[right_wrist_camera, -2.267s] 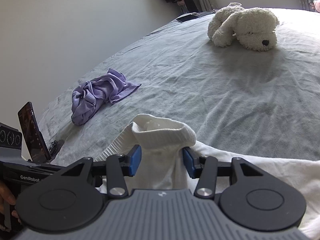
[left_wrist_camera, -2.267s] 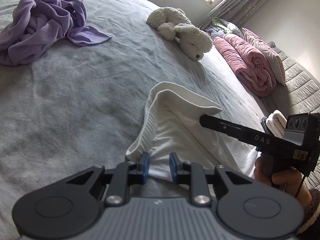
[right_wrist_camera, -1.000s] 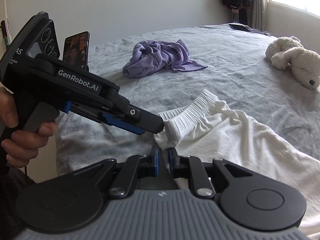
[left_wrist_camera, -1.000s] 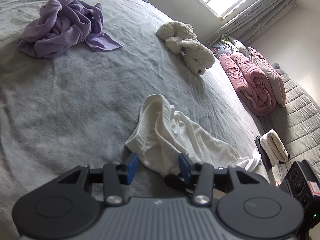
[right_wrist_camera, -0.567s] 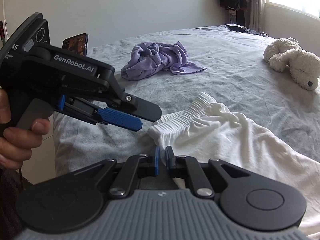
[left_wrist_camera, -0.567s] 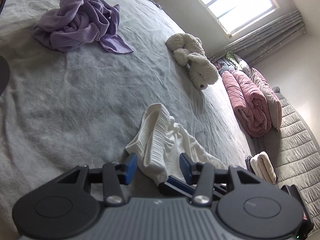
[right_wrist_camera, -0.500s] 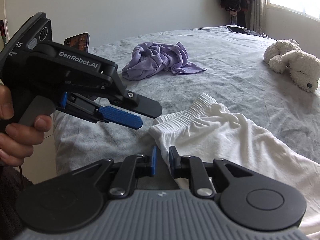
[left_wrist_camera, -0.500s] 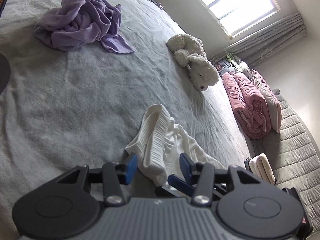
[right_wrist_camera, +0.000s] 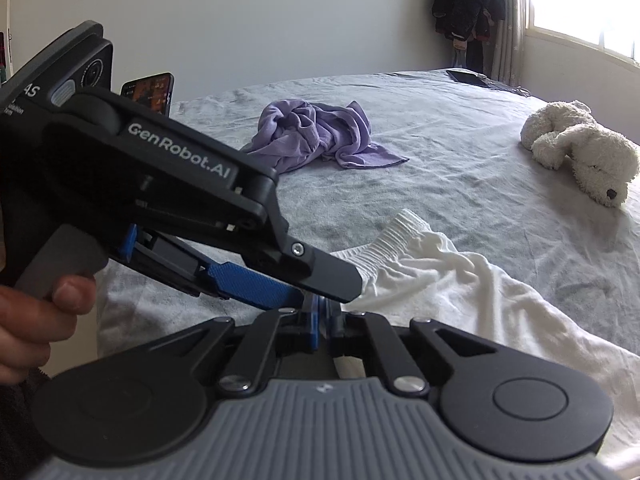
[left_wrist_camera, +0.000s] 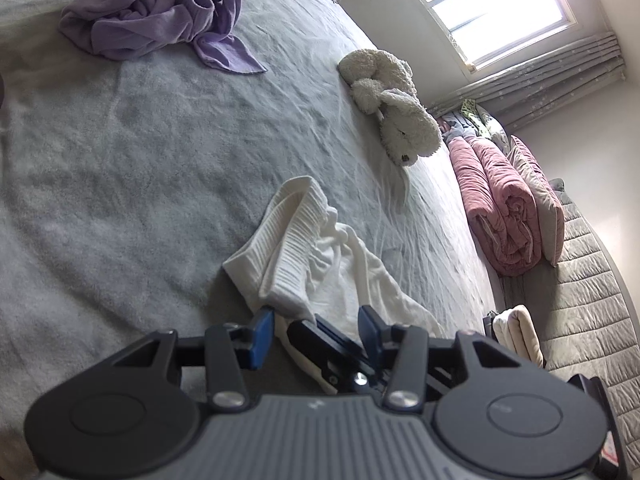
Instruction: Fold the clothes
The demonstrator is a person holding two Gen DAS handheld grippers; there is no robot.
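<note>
White shorts with a ribbed waistband [left_wrist_camera: 292,232] [right_wrist_camera: 460,280] lie crumpled on the grey bed [left_wrist_camera: 120,160]. In its own view my right gripper [right_wrist_camera: 324,314] has its blue pads pressed together on the near edge of the waistband, with white cloth showing just behind them. In the left wrist view its black fingers [left_wrist_camera: 312,334] lie between my left gripper's pads. My left gripper [left_wrist_camera: 315,314] [right_wrist_camera: 320,290] straddles the waistband corner and those fingers. Its jaws are closing, and the pads touch neither.
A crumpled purple garment [left_wrist_camera: 160,12] [right_wrist_camera: 316,136] lies farther back on the bed. A white plush dog [left_wrist_camera: 392,100] [right_wrist_camera: 580,156] is to the right. Beyond the bed's right edge are a rolled pink quilt [left_wrist_camera: 504,200] and folded cream cloth [left_wrist_camera: 516,332]. A phone [right_wrist_camera: 148,92] stands at left.
The right jaws parted a little and then shut on the waistband edge. The left gripper rolled and came in over the right gripper's tips. Earlier the raised waistband was laid down.
</note>
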